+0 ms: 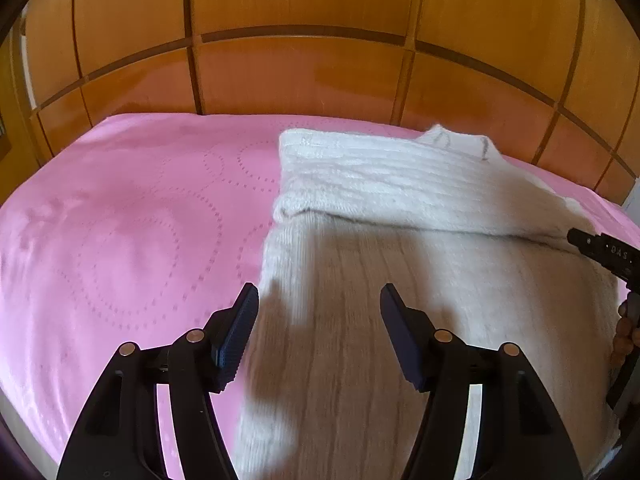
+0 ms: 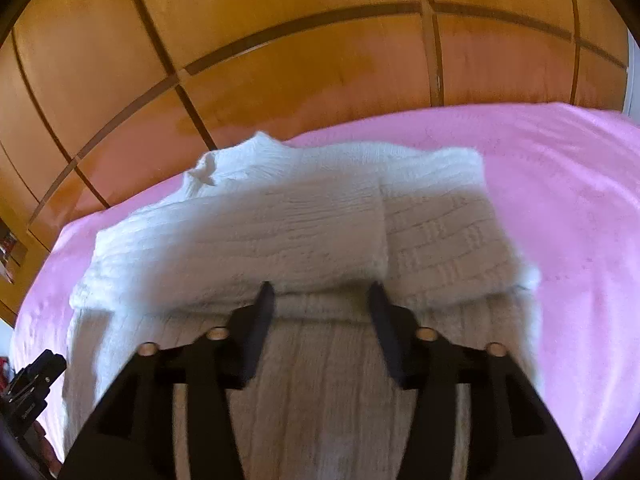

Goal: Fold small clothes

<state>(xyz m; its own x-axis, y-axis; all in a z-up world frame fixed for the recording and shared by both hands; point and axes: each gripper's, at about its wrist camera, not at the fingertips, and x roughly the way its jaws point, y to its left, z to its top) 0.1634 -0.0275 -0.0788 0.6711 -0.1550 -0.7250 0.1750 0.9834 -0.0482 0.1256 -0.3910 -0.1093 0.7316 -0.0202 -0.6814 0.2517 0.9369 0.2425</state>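
White knit sweater [image 1: 420, 208] flat on pink bedspread [image 1: 120, 240], sleeves folded across chest, collar end toward wooden headboard [image 1: 300, 72]

Left gripper [image 1: 318, 304] over sweater's lower left edge, fingers [image 1: 240, 332] apart, nothing held; one finger over bedspread, other over knit

Right gripper [image 2: 320, 300] over sweater's middle just below folded sleeve [image 2: 440, 236], fingers [image 2: 260, 320] spread, empty; contact with knit unclear

Sweater's lower part blurred, in shadow
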